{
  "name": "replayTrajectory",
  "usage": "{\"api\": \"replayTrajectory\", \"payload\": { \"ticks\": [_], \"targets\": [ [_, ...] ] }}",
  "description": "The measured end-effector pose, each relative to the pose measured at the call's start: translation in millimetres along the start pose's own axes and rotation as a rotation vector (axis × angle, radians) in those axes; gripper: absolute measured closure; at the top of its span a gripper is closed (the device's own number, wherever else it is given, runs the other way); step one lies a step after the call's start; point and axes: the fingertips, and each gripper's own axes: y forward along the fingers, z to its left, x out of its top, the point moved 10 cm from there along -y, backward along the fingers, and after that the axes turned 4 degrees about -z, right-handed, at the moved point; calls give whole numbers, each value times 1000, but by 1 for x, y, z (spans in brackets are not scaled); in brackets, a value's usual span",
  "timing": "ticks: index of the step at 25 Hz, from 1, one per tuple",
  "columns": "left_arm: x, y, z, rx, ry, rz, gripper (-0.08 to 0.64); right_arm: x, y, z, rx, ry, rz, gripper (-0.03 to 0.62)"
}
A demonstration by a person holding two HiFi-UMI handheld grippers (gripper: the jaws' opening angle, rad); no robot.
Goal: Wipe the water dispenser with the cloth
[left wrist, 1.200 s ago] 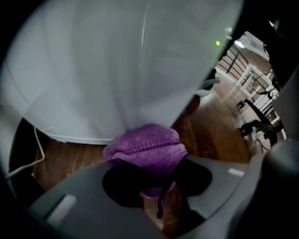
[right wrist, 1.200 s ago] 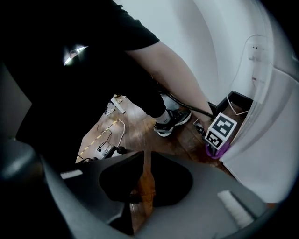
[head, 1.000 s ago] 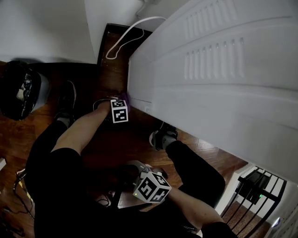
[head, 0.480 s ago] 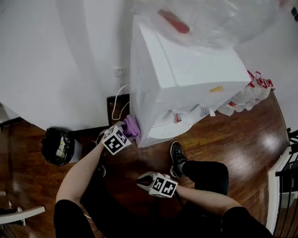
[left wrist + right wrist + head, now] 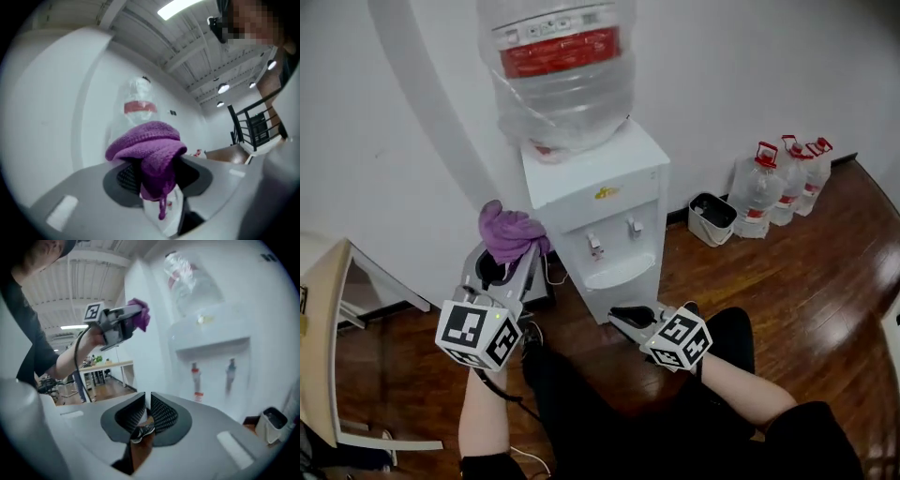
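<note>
The white water dispenser (image 5: pixel 600 187) stands against the wall with a clear bottle (image 5: pixel 558 66) on top and two taps (image 5: pixel 593 246) above its drip tray. My left gripper (image 5: pixel 504 255) is raised to the left of the dispenser's upper body, shut on a bunched purple cloth (image 5: pixel 508 230). In the left gripper view the cloth (image 5: pixel 150 150) hangs over the jaws and hides their tips, with the bottle (image 5: pixel 139 105) behind it. My right gripper (image 5: pixel 623 317) is lower, in front of the dispenser's base, shut and holding nothing. The right gripper (image 5: pixel 146 411) faces the dispenser (image 5: pixel 211 338).
Several water jugs (image 5: pixel 778 178) and a small white bin (image 5: pixel 711 217) stand on the wood floor to the right of the dispenser. A pale table (image 5: pixel 323 319) is at the left edge. The person's legs are below the grippers. A black railing (image 5: pixel 255 129) shows at the right.
The head view swung up from the floor to the dispenser's front. Both grippers rose; the left one carried the purple cloth from the dispenser's base up to beside its upper body.
</note>
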Motion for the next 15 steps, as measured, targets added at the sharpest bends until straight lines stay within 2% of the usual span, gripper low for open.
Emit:
{"api": "replayTrajectory", "payload": {
  "ticks": [2,4,6,8,12,15],
  "targets": [
    [19,-24,-48,21,15,-88,370,29,-45,-7,-117,1,-127,554],
    [13,-40,-92,53,69,-133,368,53,-87,-14,-252,0,-265,554],
    [-10,-49,-126,85,147,-110,368,71,-121,-15,-365,-5,-382,554],
    [-38,-54,-150,69,167,-27,368,79,-141,-10,-426,-35,-444,555],
    [-89,-70,-171,-22,16,137,368,79,-141,11,-442,-159,-432,555],
    [-105,-78,-168,-14,-71,182,368,74,-128,22,-426,-203,-406,555]
  ]
}}
